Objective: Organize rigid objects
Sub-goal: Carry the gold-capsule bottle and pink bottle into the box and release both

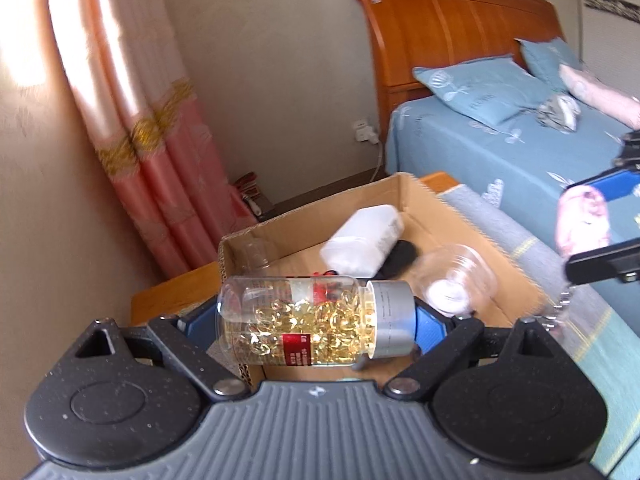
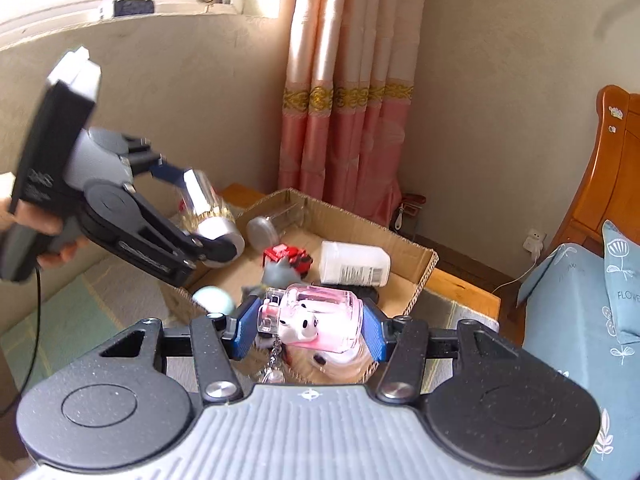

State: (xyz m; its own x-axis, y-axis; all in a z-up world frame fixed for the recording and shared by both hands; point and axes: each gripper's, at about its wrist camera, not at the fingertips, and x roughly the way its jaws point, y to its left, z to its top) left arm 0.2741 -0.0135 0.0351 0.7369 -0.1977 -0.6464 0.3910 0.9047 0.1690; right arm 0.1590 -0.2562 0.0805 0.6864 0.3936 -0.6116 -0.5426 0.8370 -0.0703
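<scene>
Left hand-held gripper [image 1: 316,320] is clamped end-to-end on a capsule bottle [image 1: 308,320], held sideways over the near edge of the cardboard box [image 1: 460,216]; right hand-held gripper [image 2: 310,322] pinches a clear pink pig trinket [image 2: 316,316] over the same box. Beyond them, a white bottle [image 2: 354,268], red toy [image 2: 286,258] and clear jar [image 1: 458,280] already lie inside. Risk: smooth round bottle slipping from the pads, or both grippers colliding over the crowded box on release.

A home bedroom: wooden bed [image 1: 460,28], blue pillows [image 1: 480,84], pink curtains [image 2: 344,92].
</scene>
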